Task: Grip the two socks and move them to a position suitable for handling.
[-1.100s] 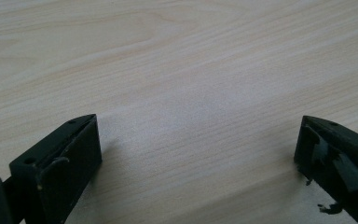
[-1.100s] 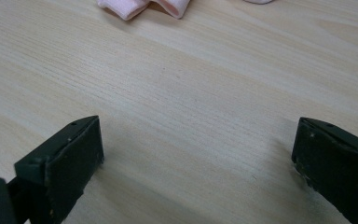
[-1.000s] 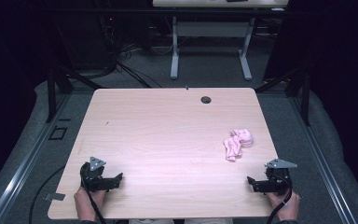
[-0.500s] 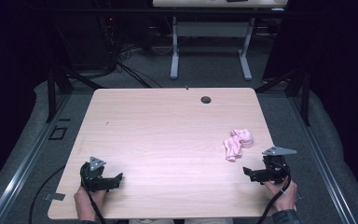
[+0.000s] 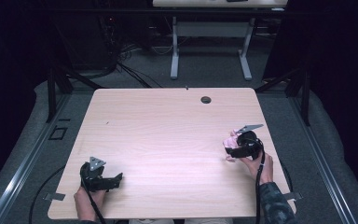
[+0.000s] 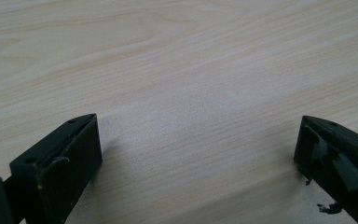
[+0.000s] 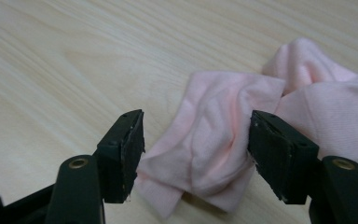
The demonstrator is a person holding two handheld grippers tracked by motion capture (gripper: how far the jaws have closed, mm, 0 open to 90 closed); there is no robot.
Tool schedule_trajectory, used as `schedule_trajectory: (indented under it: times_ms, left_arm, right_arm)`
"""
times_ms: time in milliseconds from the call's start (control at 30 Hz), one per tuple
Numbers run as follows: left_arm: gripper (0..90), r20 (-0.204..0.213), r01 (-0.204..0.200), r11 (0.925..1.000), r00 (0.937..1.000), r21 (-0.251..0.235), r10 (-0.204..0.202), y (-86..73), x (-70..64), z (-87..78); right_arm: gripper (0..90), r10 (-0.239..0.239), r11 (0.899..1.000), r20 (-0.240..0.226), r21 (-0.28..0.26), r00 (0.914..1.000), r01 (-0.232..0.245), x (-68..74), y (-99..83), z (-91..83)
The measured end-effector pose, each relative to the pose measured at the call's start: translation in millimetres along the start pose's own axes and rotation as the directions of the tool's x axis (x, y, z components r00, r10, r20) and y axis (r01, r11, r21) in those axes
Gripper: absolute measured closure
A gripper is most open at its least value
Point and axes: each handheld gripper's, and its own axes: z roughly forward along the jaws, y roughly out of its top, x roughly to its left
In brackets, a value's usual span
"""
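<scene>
A crumpled pink cloth (image 7: 214,135) lies on the light wooden table (image 5: 168,130) near its right edge. In the high view the cloth (image 5: 228,140) is mostly hidden under my right gripper (image 5: 230,151). My right gripper (image 7: 196,149) is open, its jaws standing on either side of a folded end of the cloth, just above it. My left gripper (image 5: 114,179) rests near the front left corner of the table. In its own view my left gripper (image 6: 198,154) is wide open over bare wood.
A small dark grommet (image 5: 206,99) sits in the table near the far edge. Beyond the table stand a white desk frame (image 5: 209,46) and cables on the grey floor. Dark stands flank the table on both sides.
My right gripper has moved forward and left from the front right corner onto the pink cloth, now covering most of it. The left gripper has stayed in place.
</scene>
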Motion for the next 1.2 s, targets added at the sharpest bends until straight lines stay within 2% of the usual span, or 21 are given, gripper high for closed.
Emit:
schedule_trajectory:
  times_ms: [33,100,167,200,233,300,367,467,533,600,633,700,867,900,967,1033,1067,1100,1133,1167,1200]
  left_arm:
    - [0.6,0.000,0.001,1.0000,1.0000,0.000,-0.001,0.0,0.0,0.0]
    - [0.6,-0.001,0.002,1.0000,1.0000,0.001,-0.002,0.0,0.1,-0.1]
    - [0.6,-0.001,0.002,1.0000,1.0000,0.001,-0.002,0.0,0.1,-0.1]
    - [0.6,-0.001,0.002,1.0000,1.0000,0.001,-0.002,0.0,0.1,-0.1]
    - [0.6,-0.001,0.002,1.0000,1.0000,0.001,-0.002,0.0,0.1,-0.1]
    - [0.6,-0.002,0.003,1.0000,1.0000,0.001,-0.003,0.0,0.1,-0.1]
    - [0.7,-0.004,0.005,1.0000,1.0000,0.001,-0.005,0.0,0.2,-0.2]
    - [0.7,-0.004,0.004,1.0000,1.0000,0.001,-0.004,0.0,0.1,-0.2]
    - [0.7,-0.004,0.005,1.0000,1.0000,0.001,-0.005,0.0,0.3,-0.1]
    - [0.8,-0.005,0.005,1.0000,1.0000,0.001,-0.005,0.0,0.2,-0.2]
    - [0.8,-0.005,0.005,1.0000,1.0000,0.000,-0.005,0.0,0.3,-0.1]
    - [0.8,-0.006,0.004,1.0000,1.0000,0.000,-0.004,0.0,0.4,-0.2]
    - [0.8,-0.006,0.004,1.0000,1.0000,0.000,-0.004,0.0,0.5,-0.2]
    - [0.9,-0.006,0.005,1.0000,1.0000,0.000,-0.005,0.0,0.4,-0.2]
    - [0.9,-0.007,0.005,1.0000,1.0000,0.000,-0.005,0.0,0.4,-0.2]
    - [0.9,-0.007,0.007,1.0000,1.0000,-0.001,-0.007,0.0,0.4,-0.2]
    - [0.9,-0.007,0.007,1.0000,1.0000,-0.001,-0.007,0.0,0.4,-0.2]
    - [0.9,-0.007,0.008,1.0000,0.9999,-0.001,-0.008,-0.1,0.4,-0.1]
    - [0.9,-0.007,0.008,1.0000,0.9999,-0.001,-0.008,-0.1,0.4,-0.1]
    - [0.9,-0.008,0.007,1.0000,0.9999,-0.001,-0.007,0.0,0.4,-0.2]
    - [0.9,-0.008,0.007,1.0000,0.9999,-0.001,-0.007,0.0,0.4,-0.2]
  right_arm:
    - [43.5,0.003,1.000,0.016,0.031,0.9999,-0.003,-0.1,-0.1,7.0]
    - [49.7,0.007,0.999,0.024,0.047,0.9997,-0.008,-0.1,-2.0,10.6]
    - [56.2,0.004,0.999,0.042,0.037,0.9991,-0.005,1.9,-4.0,11.5]
    - [56.2,0.004,0.999,0.042,0.037,0.9991,-0.005,1.9,-4.0,11.5]
    - [64.2,-0.005,0.999,0.054,0.037,0.9985,0.003,4.2,-5.2,11.6]
    - [66.3,-0.012,0.999,0.062,0.039,0.9980,0.010,5.1,-5.8,11.5]
    - [73.4,-0.004,1.000,0.072,0.024,0.9974,0.003,4.5,-8.0,11.2]
    - [75.2,-0.003,1.000,0.077,0.007,0.9970,0.002,3.5,-8.1,8.3]
    - [74.9,0.019,0.999,0.044,-0.039,0.9989,-0.018,2.5,-7.2,-2.9]
    - [74.6,0.017,0.999,0.042,-0.051,0.9990,-0.015,3.4,-6.1,-7.9]
    - [74.5,0.022,0.998,0.022,-0.067,0.9995,-0.021,4.6,-4.3,-14.0]
    - [74.6,0.034,0.990,-0.020,-0.133,0.9992,-0.036,9.2,0.0,-29.0]
    - [74.6,0.022,0.988,-0.052,-0.152,0.9984,-0.030,17.3,6.2,-46.9]
    - [74.5,0.004,0.986,-0.067,-0.166,0.9977,-0.015,24.3,8.6,-54.9]
    - [74.6,-0.012,0.987,-0.072,-0.162,0.9974,0.000,27.1,9.7,-57.9]
    - [74.6,-0.029,0.986,-0.106,-0.167,0.9940,0.011,37.2,11.7,-62.0]
    - [74.6,-0.029,0.986,-0.106,-0.167,0.9940,0.011,37.2,11.7,-62.0]
    - [74.5,-0.046,0.985,-0.131,-0.171,0.9903,0.023,45.6,12.4,-64.1]
    - [74.5,-0.046,0.985,-0.131,-0.171,0.9903,0.023,45.6,12.4,-64.1]
    - [74.5,-0.076,0.985,-0.160,-0.166,0.9842,0.049,54.8,13.0,-65.1]
    - [74.5,-0.076,0.985,-0.160,-0.166,0.9842,0.049,54.8,13.0,-65.1]
